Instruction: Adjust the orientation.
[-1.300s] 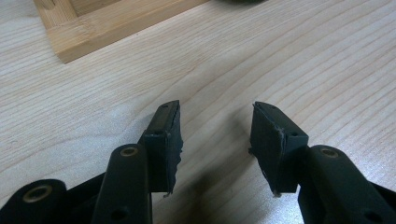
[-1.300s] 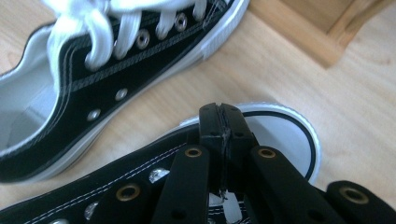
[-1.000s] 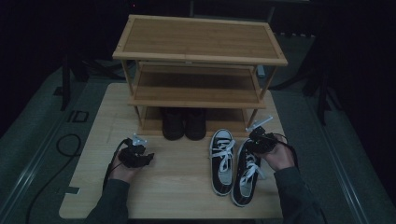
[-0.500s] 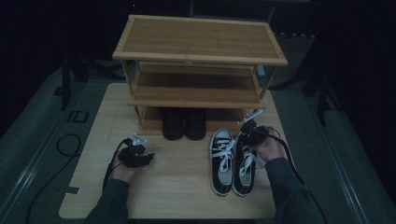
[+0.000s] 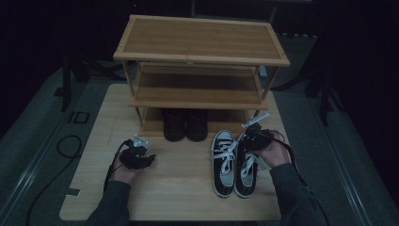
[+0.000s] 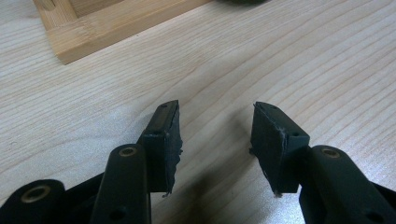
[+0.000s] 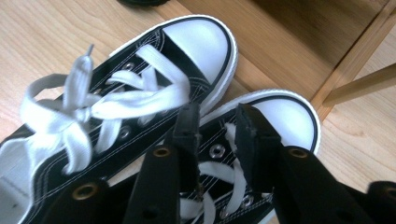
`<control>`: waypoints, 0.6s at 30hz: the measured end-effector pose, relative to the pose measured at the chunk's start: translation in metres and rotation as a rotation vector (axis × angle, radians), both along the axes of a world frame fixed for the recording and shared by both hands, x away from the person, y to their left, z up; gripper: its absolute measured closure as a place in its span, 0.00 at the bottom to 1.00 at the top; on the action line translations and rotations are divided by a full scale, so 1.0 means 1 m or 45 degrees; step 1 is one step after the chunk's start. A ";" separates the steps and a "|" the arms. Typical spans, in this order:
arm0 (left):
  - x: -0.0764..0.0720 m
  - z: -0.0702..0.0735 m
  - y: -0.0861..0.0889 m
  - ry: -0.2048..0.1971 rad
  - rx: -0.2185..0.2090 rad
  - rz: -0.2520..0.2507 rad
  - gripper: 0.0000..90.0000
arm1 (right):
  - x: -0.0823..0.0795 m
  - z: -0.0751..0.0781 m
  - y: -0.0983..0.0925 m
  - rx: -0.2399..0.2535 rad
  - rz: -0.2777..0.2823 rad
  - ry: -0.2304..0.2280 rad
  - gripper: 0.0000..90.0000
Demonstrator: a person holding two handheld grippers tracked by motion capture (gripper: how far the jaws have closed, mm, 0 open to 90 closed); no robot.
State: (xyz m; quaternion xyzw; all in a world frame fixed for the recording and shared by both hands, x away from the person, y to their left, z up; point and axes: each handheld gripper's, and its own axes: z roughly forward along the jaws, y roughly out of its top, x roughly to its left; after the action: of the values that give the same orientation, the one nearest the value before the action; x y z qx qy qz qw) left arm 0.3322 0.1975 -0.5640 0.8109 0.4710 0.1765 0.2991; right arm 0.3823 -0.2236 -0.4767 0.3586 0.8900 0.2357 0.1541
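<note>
The right gripper [image 7: 215, 126] is poised over the right sneaker [image 5: 247, 165], its jaws just opened and parted above the laces, nothing clamped. The sneaker lies touching its mate [image 5: 223, 162] before the rack [image 5: 200, 59]. The left gripper [image 6: 215, 135] is held apart and empty over the table [image 5: 179, 193]. A lace could be snagged, so the sneaker might be dragged askew.

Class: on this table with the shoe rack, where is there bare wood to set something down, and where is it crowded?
Free: the table between the left tool and the sneakers; also the rack's top shelf and middle shelf. Crowded: the bottom shelf with dark shoes, and around the right tool.
</note>
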 end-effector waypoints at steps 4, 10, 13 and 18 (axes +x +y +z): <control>0.000 0.000 0.000 -0.002 -0.001 0.001 0.58 | -0.010 0.003 0.000 0.049 0.010 0.008 0.72; 0.000 0.000 -0.001 -0.005 -0.003 0.005 0.58 | -0.028 0.006 0.002 0.087 0.029 0.005 0.68; 0.000 0.000 0.000 -0.004 -0.002 0.001 0.58 | -0.036 0.008 0.001 0.114 0.033 0.012 0.68; 0.000 0.000 -0.001 -0.004 -0.002 0.001 0.57 | -0.049 0.009 0.000 0.130 0.037 0.016 0.65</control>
State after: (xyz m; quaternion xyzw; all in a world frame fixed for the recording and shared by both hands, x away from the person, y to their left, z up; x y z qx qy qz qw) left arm 0.3318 0.1970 -0.5644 0.8102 0.4710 0.1774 0.3004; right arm 0.3329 -0.2238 -0.4673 0.3543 0.8830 0.2807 0.1266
